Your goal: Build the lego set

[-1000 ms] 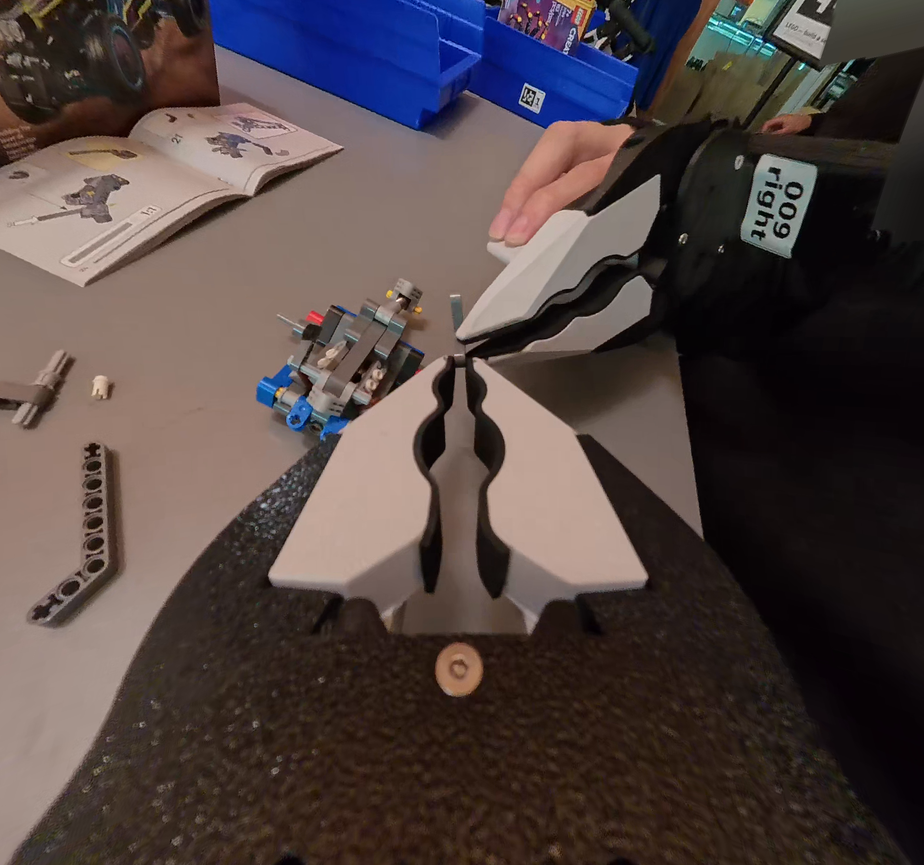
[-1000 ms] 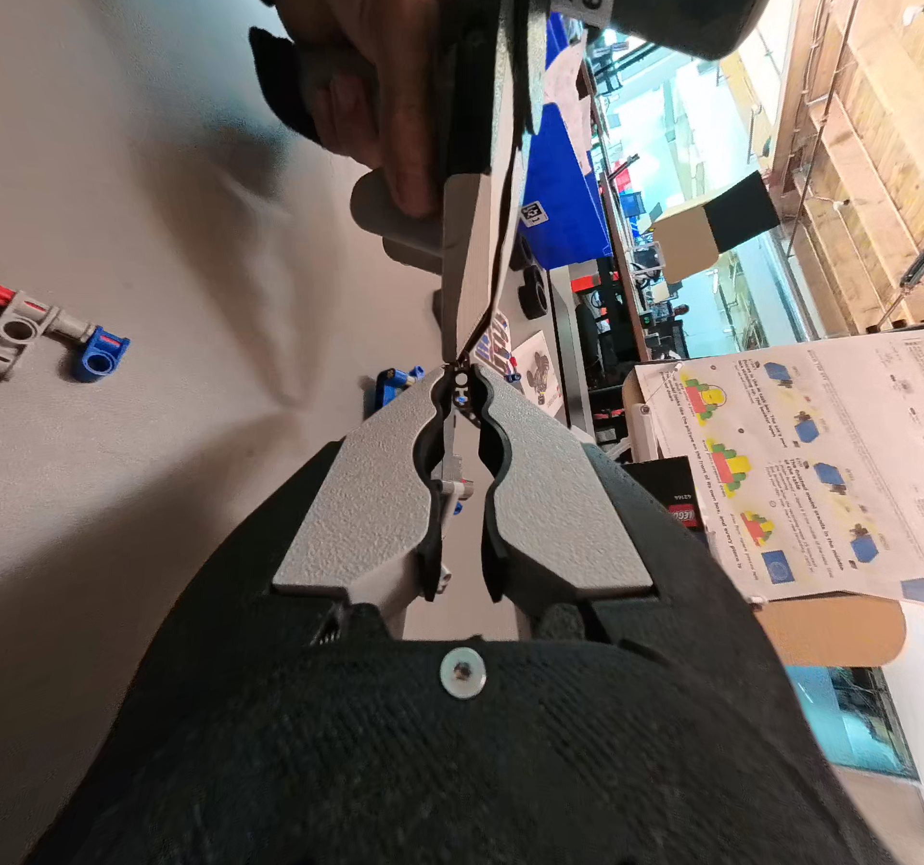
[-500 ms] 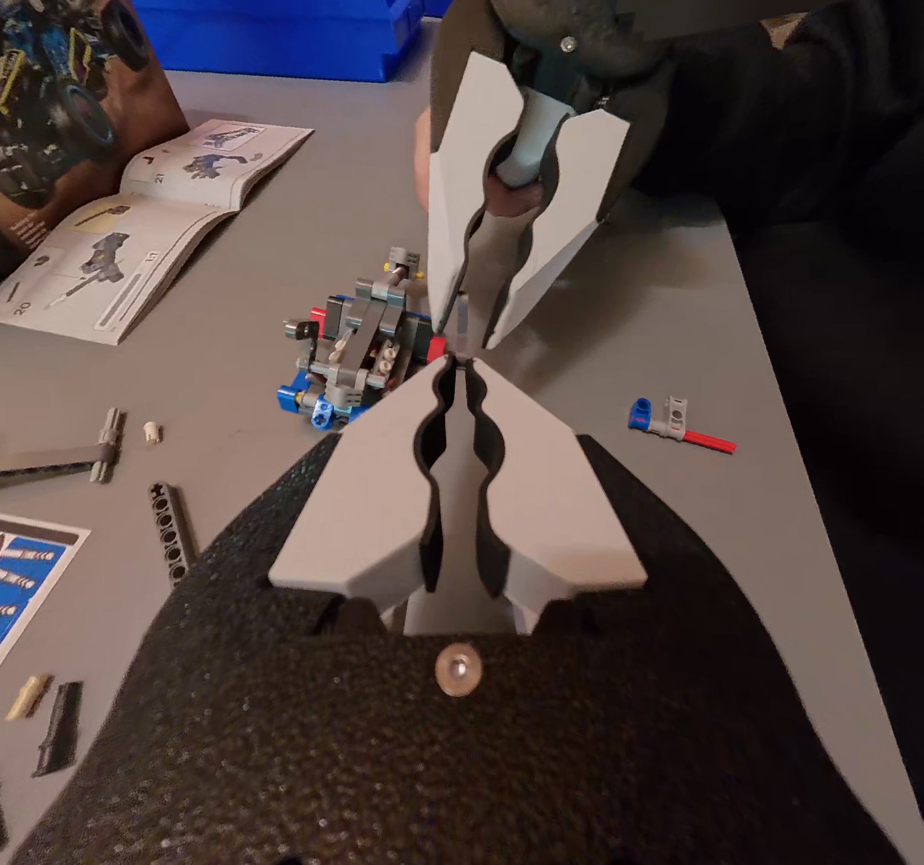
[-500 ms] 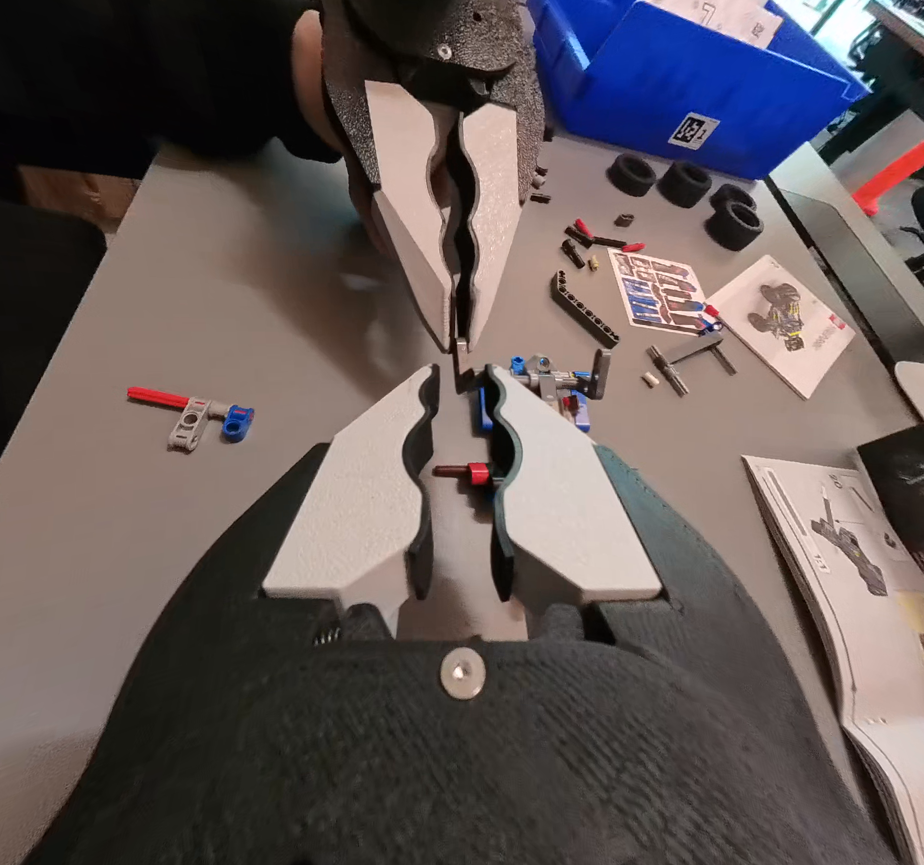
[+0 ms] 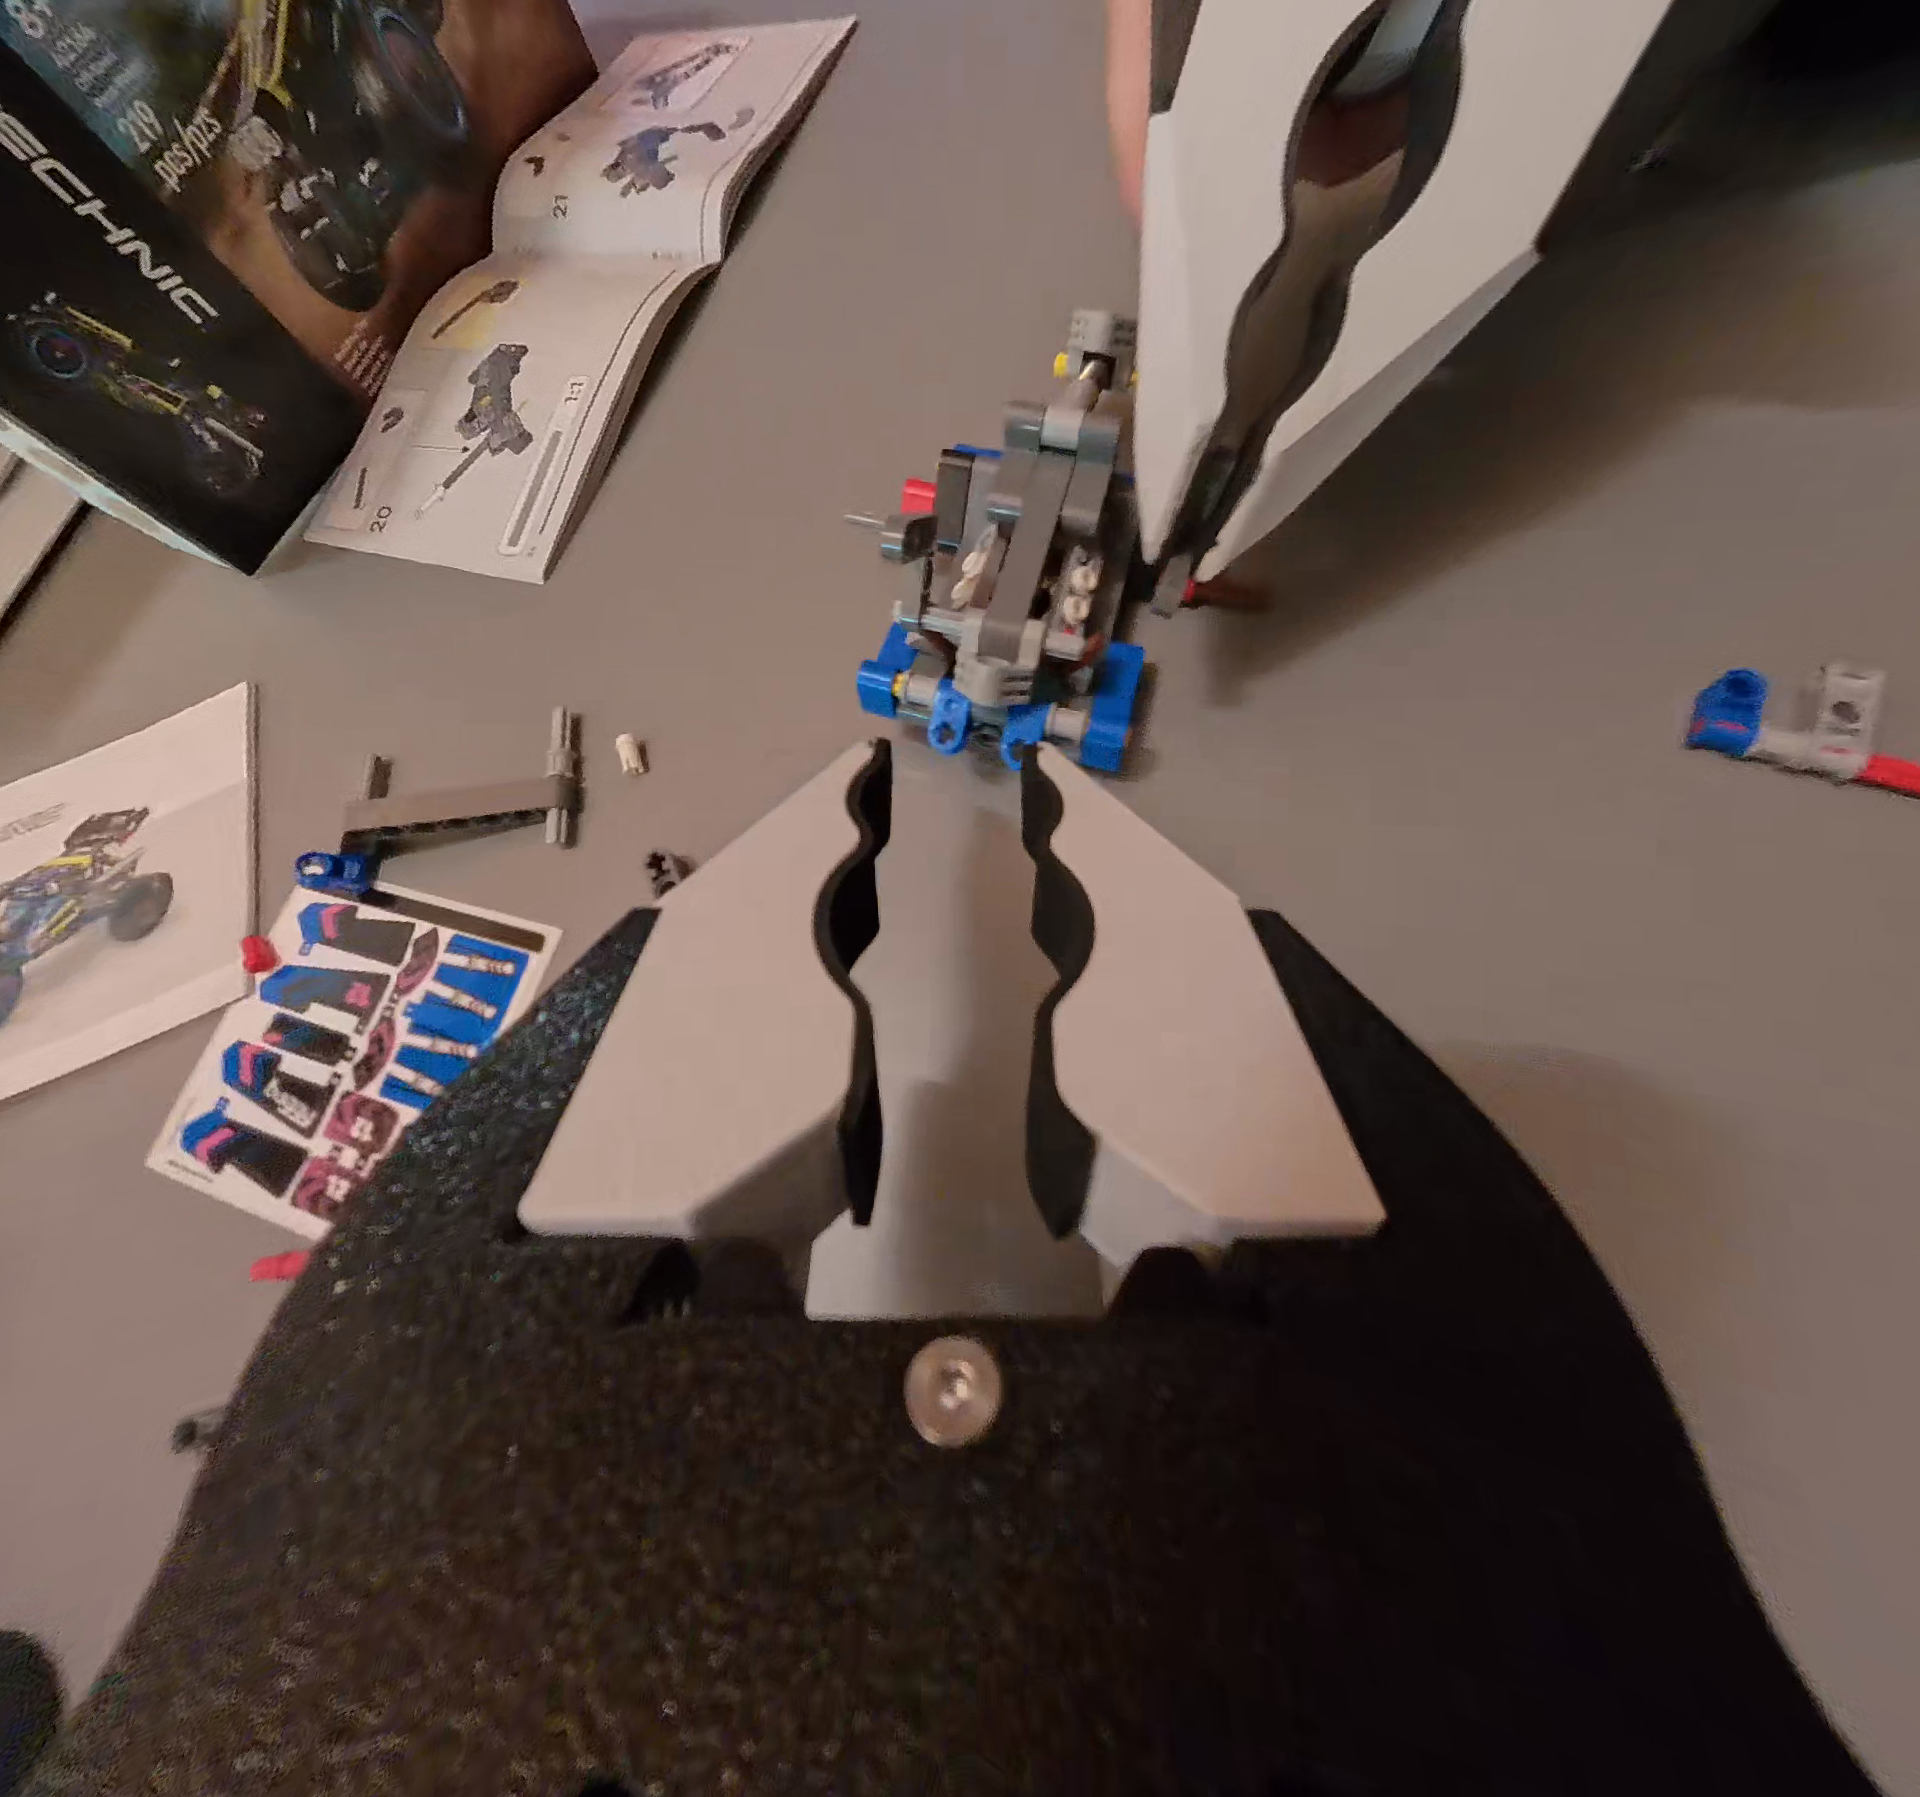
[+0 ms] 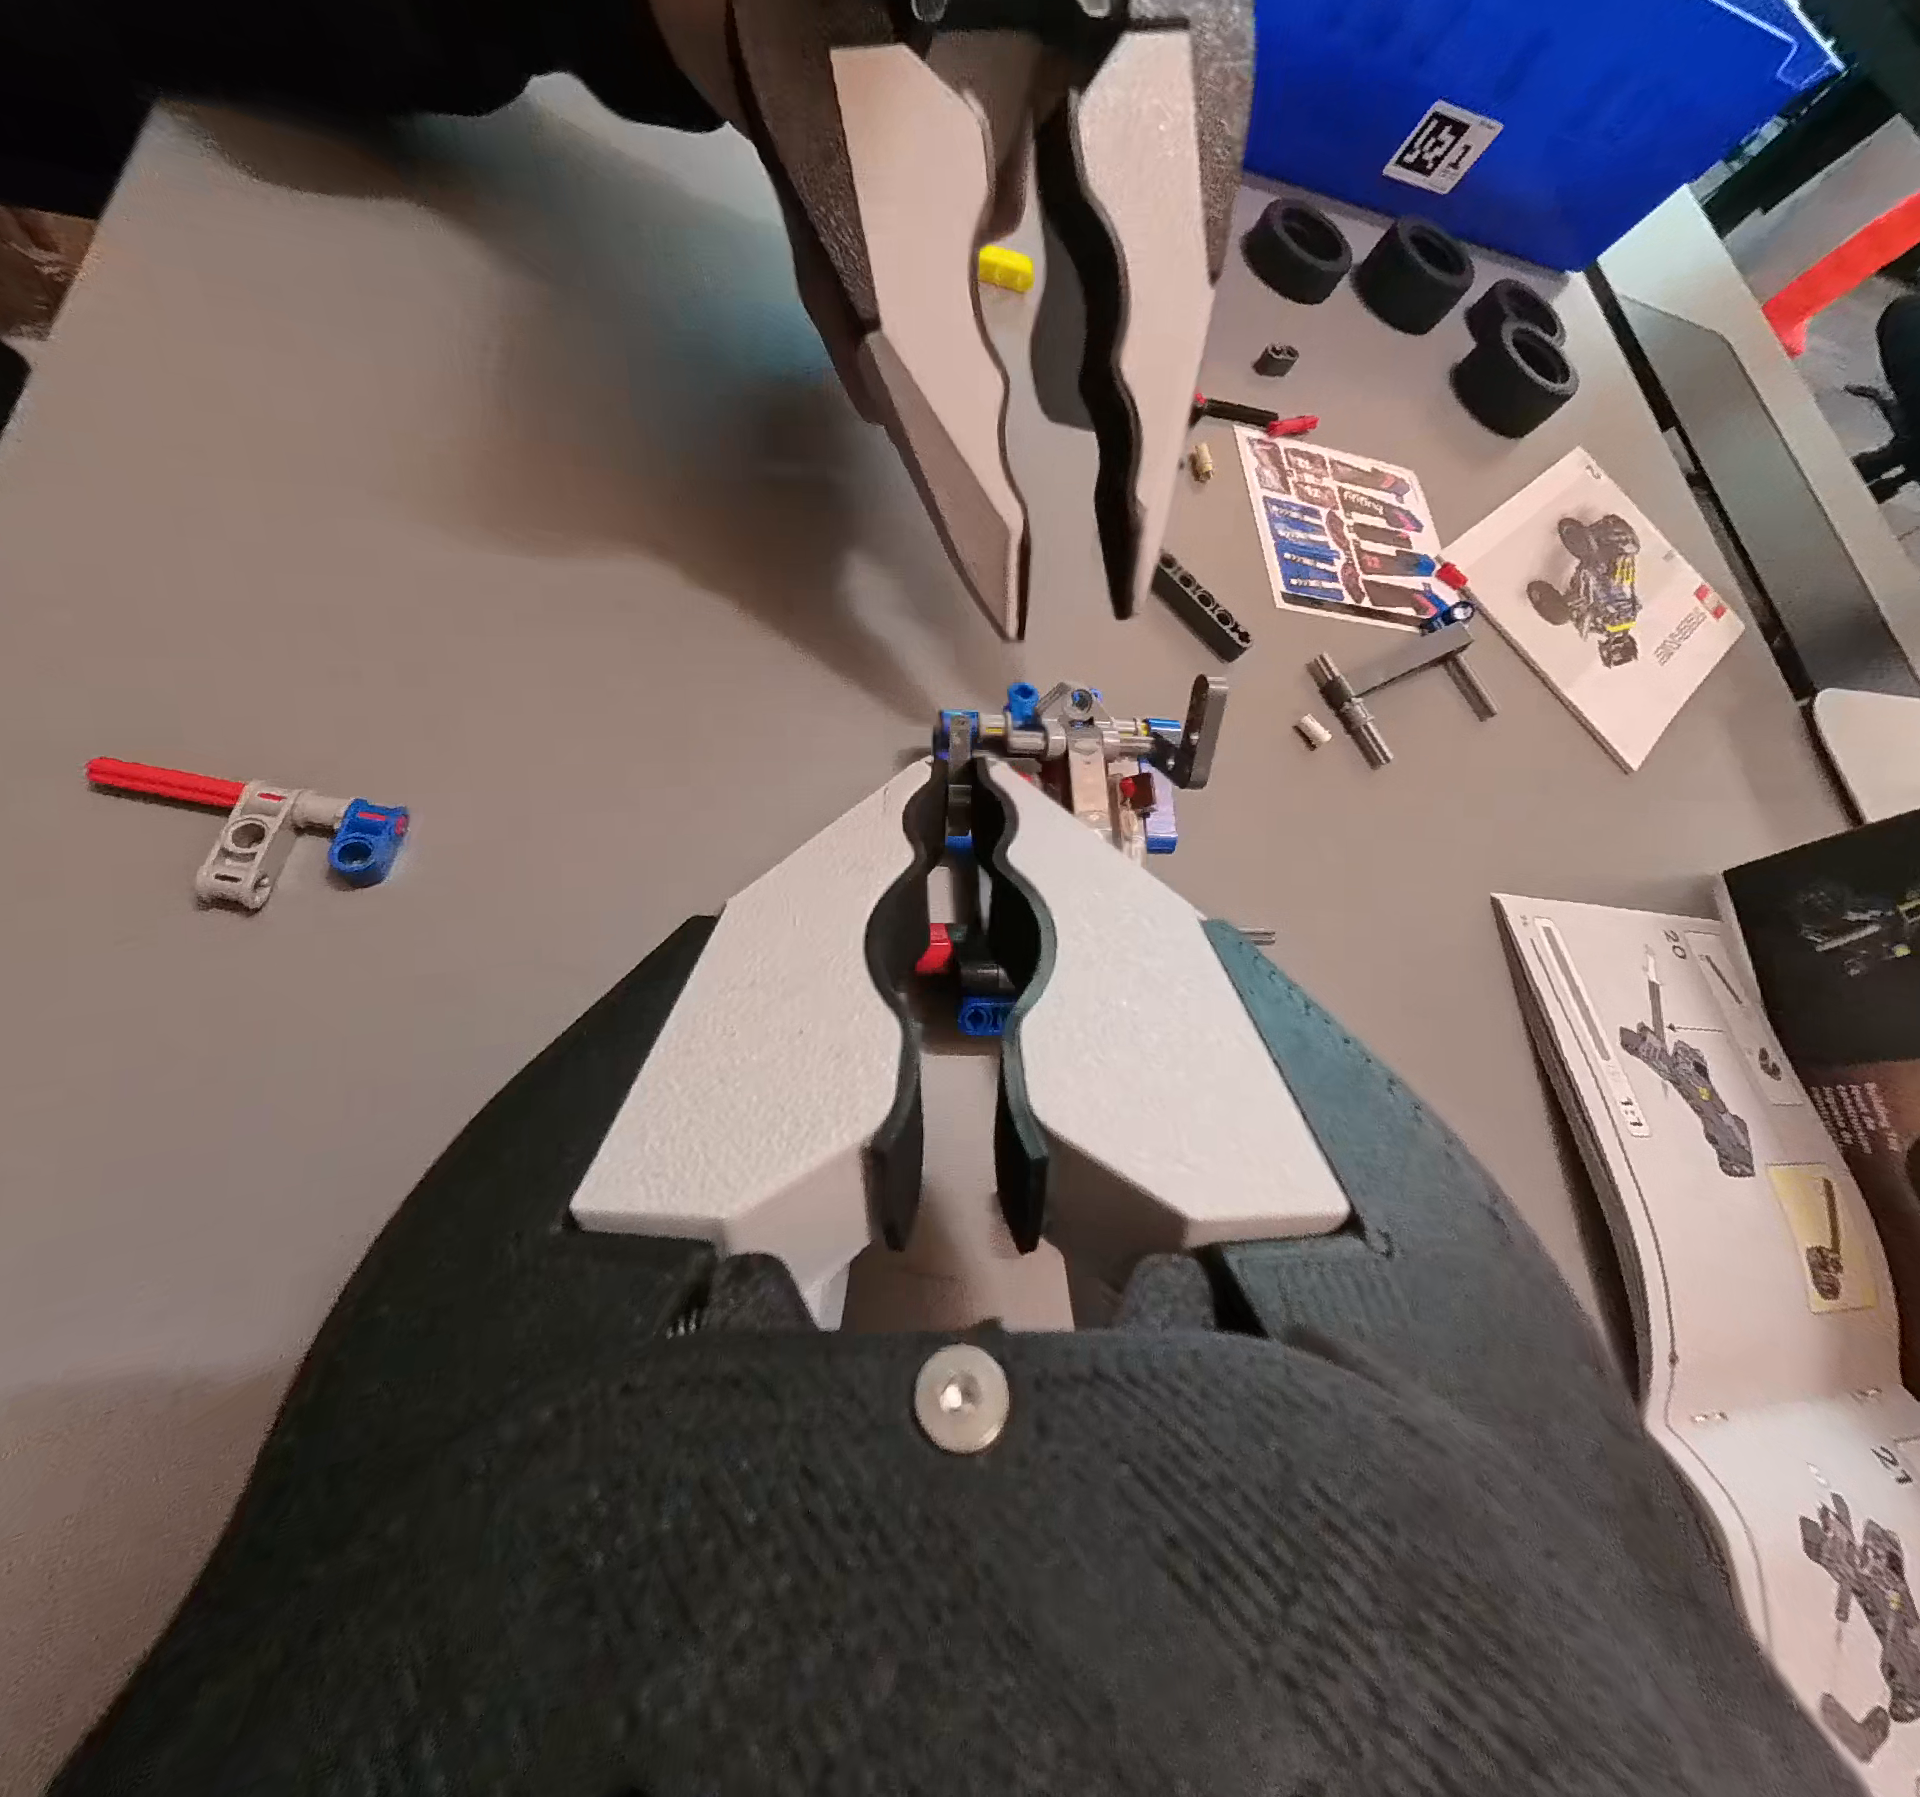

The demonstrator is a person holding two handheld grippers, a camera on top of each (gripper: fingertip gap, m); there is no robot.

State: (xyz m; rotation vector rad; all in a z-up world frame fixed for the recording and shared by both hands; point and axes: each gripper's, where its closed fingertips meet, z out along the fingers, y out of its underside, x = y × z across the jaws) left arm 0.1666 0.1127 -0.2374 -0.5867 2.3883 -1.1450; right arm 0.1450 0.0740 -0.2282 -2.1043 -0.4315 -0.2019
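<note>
small grey piece (image 6: 958, 745) between shut right hand-held gripper (image 6: 966, 771) tips

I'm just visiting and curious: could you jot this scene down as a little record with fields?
Left tool: open, empty, just short of the model
Right tool: closed on a thin grey piece beside the model
Model: half-built, blue and grey, on the grey table
Around: open booklet, sticker sheet, black tyres
</note>
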